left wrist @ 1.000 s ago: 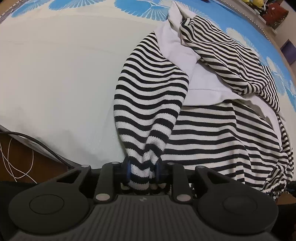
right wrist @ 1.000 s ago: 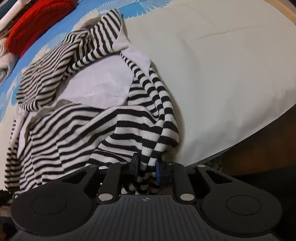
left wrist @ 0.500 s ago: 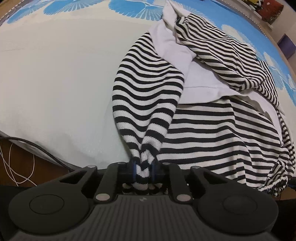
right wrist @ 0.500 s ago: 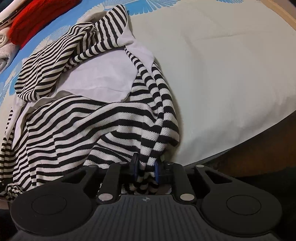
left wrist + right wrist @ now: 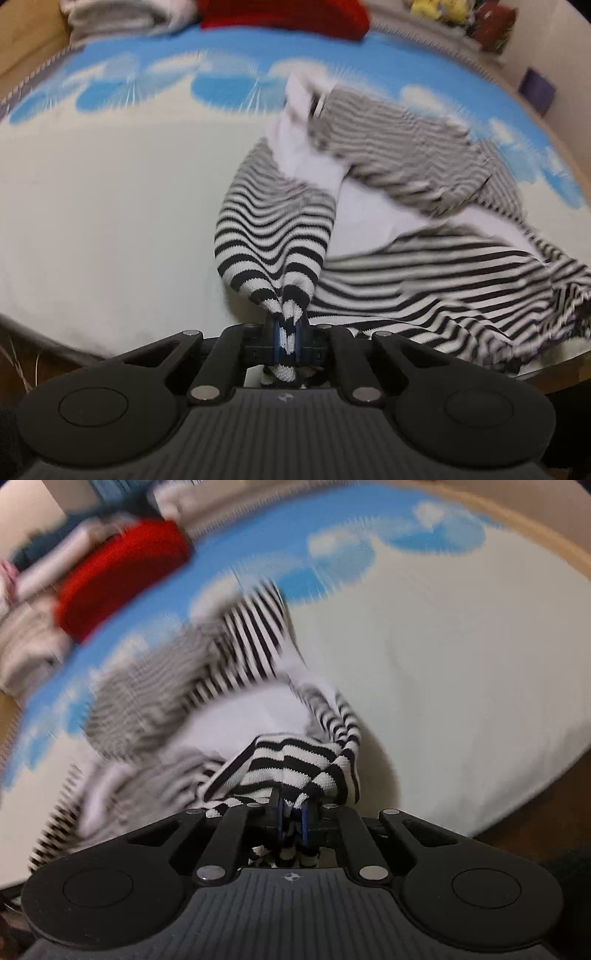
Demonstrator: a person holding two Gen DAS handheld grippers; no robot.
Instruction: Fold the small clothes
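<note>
Striped garment (image 5: 424, 236): crumpled on bed (image 5: 110, 221), a bunch nipped in each claw, left claw (image 5: 287, 338) and right claw (image 5: 291, 818), both just closing tight. Right view only: folded red item (image 5: 122, 579). Left view only: purple box (image 5: 536, 90).

Far half of my striped top (image 5: 155, 686) smeared by blur; red pile (image 5: 284, 14) cut off at top edge.

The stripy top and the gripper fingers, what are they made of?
The stripy top looks like soft knitted fabric, probably cotton: tiny ribbed loops show and it drapes in folds. The left gripper looks like matte black plastic, with blue pads that may be rubber.
</note>
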